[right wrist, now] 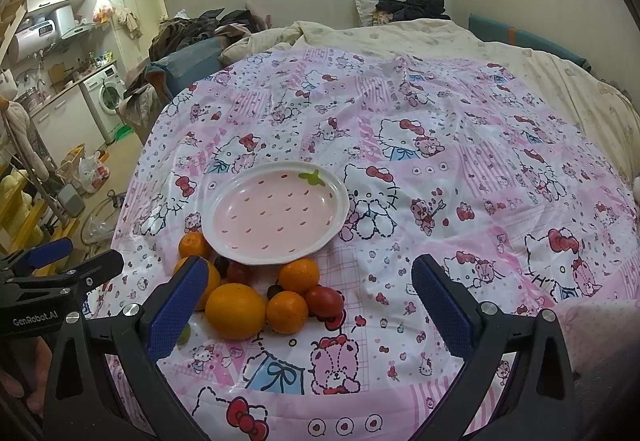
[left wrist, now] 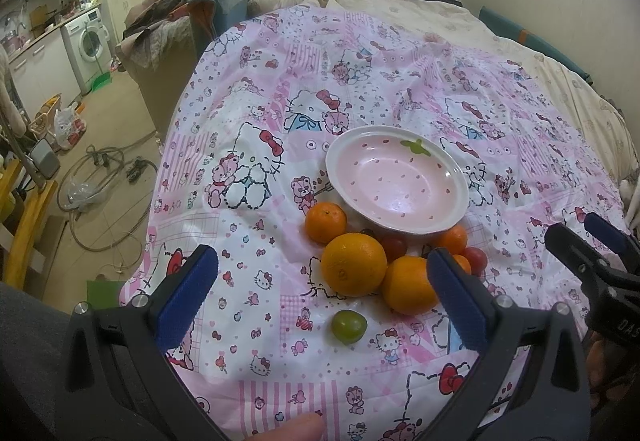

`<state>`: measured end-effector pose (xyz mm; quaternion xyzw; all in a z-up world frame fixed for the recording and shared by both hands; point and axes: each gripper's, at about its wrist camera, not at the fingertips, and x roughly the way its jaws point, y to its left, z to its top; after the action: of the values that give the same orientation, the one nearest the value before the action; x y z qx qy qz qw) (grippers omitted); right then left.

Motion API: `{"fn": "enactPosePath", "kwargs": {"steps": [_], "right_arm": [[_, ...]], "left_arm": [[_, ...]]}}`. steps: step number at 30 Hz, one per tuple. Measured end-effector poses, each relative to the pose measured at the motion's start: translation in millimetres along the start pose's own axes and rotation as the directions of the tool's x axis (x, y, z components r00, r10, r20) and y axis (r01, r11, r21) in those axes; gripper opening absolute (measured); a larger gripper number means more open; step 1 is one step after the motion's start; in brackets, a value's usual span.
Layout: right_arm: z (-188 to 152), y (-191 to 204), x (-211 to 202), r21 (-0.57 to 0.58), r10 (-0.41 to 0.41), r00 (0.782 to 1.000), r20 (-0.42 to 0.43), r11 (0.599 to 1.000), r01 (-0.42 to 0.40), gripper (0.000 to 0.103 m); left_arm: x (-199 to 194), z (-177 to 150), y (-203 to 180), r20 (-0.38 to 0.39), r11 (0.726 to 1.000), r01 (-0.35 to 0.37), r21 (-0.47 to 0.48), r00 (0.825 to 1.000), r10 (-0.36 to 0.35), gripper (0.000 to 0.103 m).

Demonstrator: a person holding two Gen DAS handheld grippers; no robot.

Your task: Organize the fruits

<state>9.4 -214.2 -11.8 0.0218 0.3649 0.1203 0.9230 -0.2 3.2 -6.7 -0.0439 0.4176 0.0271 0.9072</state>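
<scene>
Both tools hang spread and empty: left tool (left wrist: 322,293), right tool (right wrist: 310,307). Fruit crowds the bed quilt (left wrist: 400,81) beside the empty plate (left wrist: 452,217); nudging one orange (left wrist: 354,265) could roll its neighbours away.

1. My left gripper (left wrist: 322,287), jaws wide, has bare sheet (left wrist: 248,281) ahead, with only the green grape (left wrist: 349,325) lying there.
2. Oranges (left wrist: 354,270) and tomatoes (right wrist: 325,301) crowd the plate's (left wrist: 448,225) near rim.
3. Right of the pile (right wrist: 400,261), I see open cloth.

Fruits (left wrist: 354,269) lie clustered on the bedspread (left wrist: 256,169) before the plate (left wrist: 400,185)
</scene>
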Motion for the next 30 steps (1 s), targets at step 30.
{"fn": "enactPosePath", "kwargs": {"steps": [30], "right_arm": [[0.9, 0.1, -0.1, 0.003, 0.003, 1.0, -0.001, 1.0, -0.003, 0.103]], "left_arm": [[1.7, -2.0, 1.3, -0.003, 1.0, -0.004, -0.002, 1.0, 0.004, 0.103]]}}
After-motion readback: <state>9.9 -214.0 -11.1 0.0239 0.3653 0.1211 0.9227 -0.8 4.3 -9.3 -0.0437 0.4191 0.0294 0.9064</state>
